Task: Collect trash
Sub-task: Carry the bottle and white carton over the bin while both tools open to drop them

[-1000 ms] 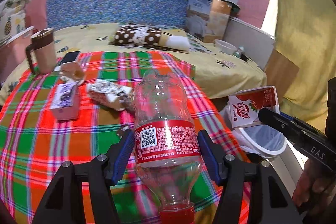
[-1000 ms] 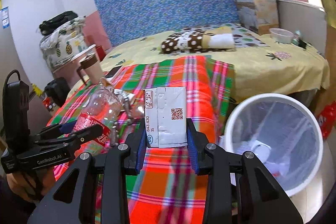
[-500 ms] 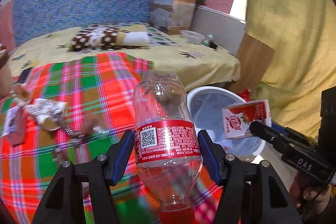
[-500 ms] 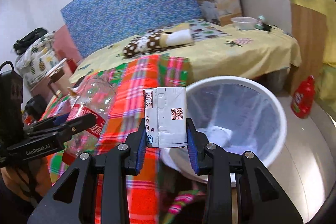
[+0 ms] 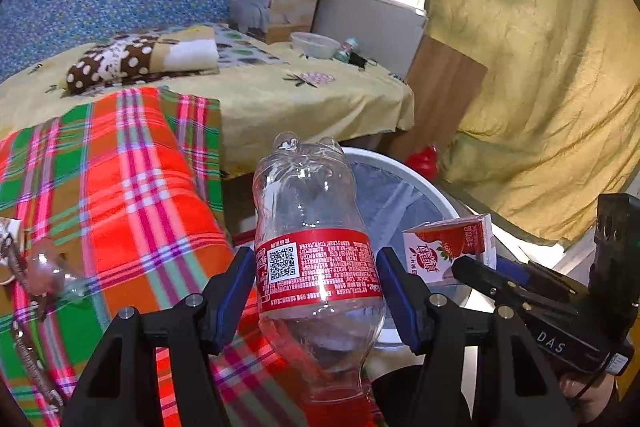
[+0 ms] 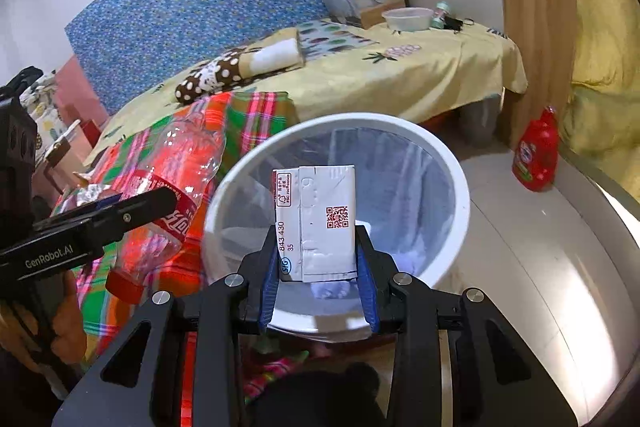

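My left gripper (image 5: 316, 287) is shut on a clear plastic bottle (image 5: 312, 227) with a red label, cap end toward the camera, held at the edge of the plaid blanket (image 5: 120, 195) beside the white bin (image 5: 404, 171). My right gripper (image 6: 318, 279) is shut on a small milk carton (image 6: 320, 219), held above the open bin (image 6: 452, 163), which has a clear liner and some trash inside. The carton (image 5: 448, 251) shows in the left wrist view, and the bottle (image 6: 176, 167) shows in the right wrist view.
Wrappers and scraps (image 5: 36, 267) lie on the blanket at the left. A yellow-covered bed (image 6: 400, 75) with a dotted pillow (image 6: 224, 75), a bowl (image 6: 408, 19) and a box stands behind. A red detergent bottle (image 6: 538, 151) stands on the floor to the right of the bin.
Both grippers have swung right, away from the blanket toward the bin. The carton is now over the bin's opening and the bottle is near its rim.
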A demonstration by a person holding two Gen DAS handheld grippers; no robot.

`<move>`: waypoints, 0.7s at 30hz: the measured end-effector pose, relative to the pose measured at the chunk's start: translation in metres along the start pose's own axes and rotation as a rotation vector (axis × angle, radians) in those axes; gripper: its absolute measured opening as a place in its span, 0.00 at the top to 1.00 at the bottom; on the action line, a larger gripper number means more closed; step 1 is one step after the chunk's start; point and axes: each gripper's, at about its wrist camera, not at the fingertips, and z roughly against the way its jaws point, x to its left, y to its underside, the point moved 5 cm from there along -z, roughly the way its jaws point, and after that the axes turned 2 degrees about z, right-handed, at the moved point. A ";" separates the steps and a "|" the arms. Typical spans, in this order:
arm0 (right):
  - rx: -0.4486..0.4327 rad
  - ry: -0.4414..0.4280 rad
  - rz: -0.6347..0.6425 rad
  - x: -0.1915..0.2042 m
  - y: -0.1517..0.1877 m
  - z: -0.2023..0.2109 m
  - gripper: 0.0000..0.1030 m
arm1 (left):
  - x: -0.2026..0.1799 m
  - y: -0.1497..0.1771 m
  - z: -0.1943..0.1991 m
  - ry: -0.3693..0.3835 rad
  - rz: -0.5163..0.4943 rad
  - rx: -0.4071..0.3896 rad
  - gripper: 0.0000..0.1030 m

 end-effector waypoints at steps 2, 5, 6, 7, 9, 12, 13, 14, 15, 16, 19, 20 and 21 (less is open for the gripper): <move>0.009 0.005 0.000 -0.003 0.002 0.000 0.64 | -0.003 0.001 -0.007 0.010 -0.007 0.019 0.39; 0.025 0.011 -0.005 -0.007 0.005 -0.001 0.64 | -0.007 0.004 -0.017 0.020 -0.015 0.042 0.39; 0.030 0.014 -0.005 -0.008 0.006 -0.002 0.64 | -0.009 0.005 -0.021 0.022 -0.015 0.053 0.39; 0.034 0.017 -0.006 -0.009 0.007 -0.002 0.64 | -0.010 0.005 -0.024 0.024 -0.013 0.062 0.39; 0.042 0.018 -0.009 -0.012 0.008 -0.004 0.64 | -0.012 0.008 -0.030 0.036 -0.009 0.078 0.39; 0.058 0.027 -0.009 -0.015 0.010 -0.005 0.64 | -0.014 0.008 -0.034 0.034 -0.015 0.085 0.39; 0.061 0.029 -0.008 -0.015 0.010 -0.006 0.64 | -0.015 0.008 -0.035 0.035 -0.016 0.087 0.39; 0.065 0.034 -0.007 -0.015 0.010 -0.006 0.64 | -0.015 0.007 -0.037 0.034 -0.015 0.089 0.39; 0.068 0.039 -0.007 -0.016 0.011 -0.007 0.64 | -0.016 0.007 -0.038 0.033 -0.014 0.092 0.39; 0.069 0.045 -0.007 -0.016 0.011 -0.007 0.63 | -0.016 0.006 -0.039 0.034 -0.011 0.094 0.39; 0.063 0.058 -0.010 -0.017 0.009 -0.006 0.46 | -0.018 0.002 -0.041 0.039 -0.010 0.086 0.39; 0.060 0.060 -0.010 -0.017 0.009 -0.005 0.44 | -0.019 0.000 -0.040 0.038 -0.009 0.079 0.39; 0.058 0.061 -0.008 -0.018 0.009 -0.004 0.44 | -0.020 -0.002 -0.039 0.041 -0.008 0.070 0.39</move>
